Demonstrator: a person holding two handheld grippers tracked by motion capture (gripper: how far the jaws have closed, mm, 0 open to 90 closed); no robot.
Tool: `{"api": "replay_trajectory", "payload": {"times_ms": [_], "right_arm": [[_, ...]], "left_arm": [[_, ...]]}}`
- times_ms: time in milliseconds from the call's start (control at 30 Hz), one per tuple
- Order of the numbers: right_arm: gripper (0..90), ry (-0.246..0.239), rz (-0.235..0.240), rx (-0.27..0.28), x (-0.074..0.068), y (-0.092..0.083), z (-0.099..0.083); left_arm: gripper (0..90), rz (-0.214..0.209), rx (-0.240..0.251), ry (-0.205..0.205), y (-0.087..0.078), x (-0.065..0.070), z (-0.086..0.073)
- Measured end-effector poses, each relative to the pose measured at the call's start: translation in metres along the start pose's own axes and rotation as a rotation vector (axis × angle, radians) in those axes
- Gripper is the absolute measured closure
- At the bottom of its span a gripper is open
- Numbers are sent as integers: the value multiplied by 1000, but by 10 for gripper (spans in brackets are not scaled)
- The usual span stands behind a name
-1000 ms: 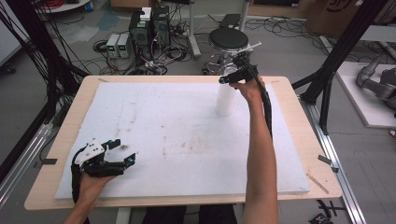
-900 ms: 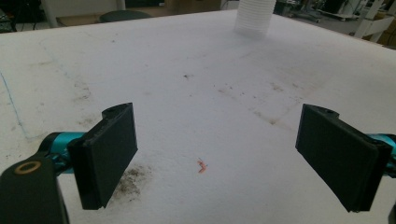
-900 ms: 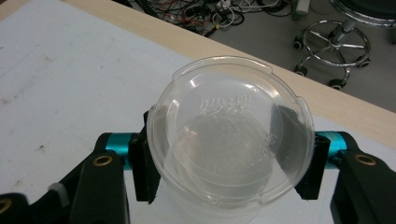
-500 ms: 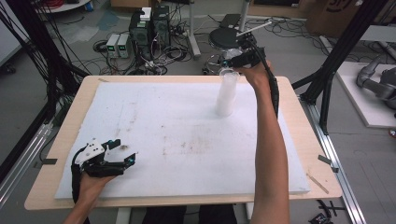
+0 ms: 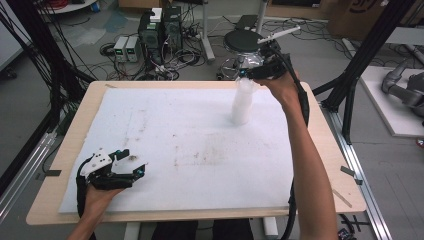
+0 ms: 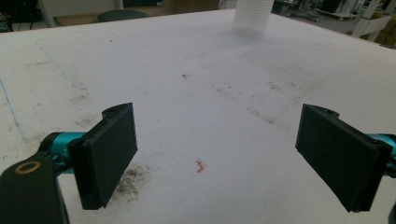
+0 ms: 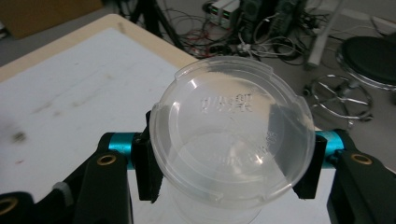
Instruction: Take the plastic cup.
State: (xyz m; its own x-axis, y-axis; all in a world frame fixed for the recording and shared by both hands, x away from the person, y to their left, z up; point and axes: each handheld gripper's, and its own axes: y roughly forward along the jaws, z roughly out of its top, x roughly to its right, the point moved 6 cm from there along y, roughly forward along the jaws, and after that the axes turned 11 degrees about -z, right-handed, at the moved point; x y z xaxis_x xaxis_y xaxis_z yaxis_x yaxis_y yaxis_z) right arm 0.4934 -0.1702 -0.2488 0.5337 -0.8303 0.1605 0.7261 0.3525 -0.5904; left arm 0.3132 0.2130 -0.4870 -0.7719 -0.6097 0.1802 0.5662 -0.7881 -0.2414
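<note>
A tall stack of white cups [image 5: 243,102] stands on the white foam mat [image 5: 190,125] at the far right; its base [image 6: 252,18] also shows in the left gripper view. My right gripper [image 5: 256,70] hovers just above the stack, shut on a clear round plastic lid [image 7: 233,135], which the black jaws pinch at its two sides. The stack's top [image 7: 215,212] lies directly under the lid. At the mat's near left corner my left gripper [image 5: 134,172] rests low, open [image 6: 224,158], with nothing between its jaws.
The mat covers a wooden table [image 5: 325,150]. A small orange scrap [image 6: 201,165] and dirt smudges lie on the mat before the left gripper. Beyond the far edge stand a black stool [image 5: 245,42], computer boxes [image 5: 160,30] and tangled cables. Black frame posts [image 5: 360,60] rise on the right.
My right gripper has risen up and back from the top of the cup stack with the lid in its jaws. The left gripper has not moved.
</note>
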Motion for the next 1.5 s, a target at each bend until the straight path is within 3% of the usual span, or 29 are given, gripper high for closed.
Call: {"api": "replay_trajectory", "payload": {"times_ms": [367,633,767,967,1267,1400,1500], "right_arm": [[410,-89,168,92,-60,-50,-37],[412,-138,315,154,-108,-64,-72],[411,-172,411,185,-128,-64,-89],[411,-202,496,208,-153,-55,-111],[411,-231,620,280,-177,-44,-127],[411,-210,643,304,-183,-39,-134],[412,-218,643,291,-185,-35,-136]], "left_arm": [[125,-2,2,0,-1,0,0],[125,2,7,5,-1,0,0],[125,2,-1,5,0,0,0],[125,9,-4,9,0,0,0],[125,11,-19,12,1,1,0],[125,15,-17,16,1,1,0],[125,14,-16,4,1,0,0]]}}
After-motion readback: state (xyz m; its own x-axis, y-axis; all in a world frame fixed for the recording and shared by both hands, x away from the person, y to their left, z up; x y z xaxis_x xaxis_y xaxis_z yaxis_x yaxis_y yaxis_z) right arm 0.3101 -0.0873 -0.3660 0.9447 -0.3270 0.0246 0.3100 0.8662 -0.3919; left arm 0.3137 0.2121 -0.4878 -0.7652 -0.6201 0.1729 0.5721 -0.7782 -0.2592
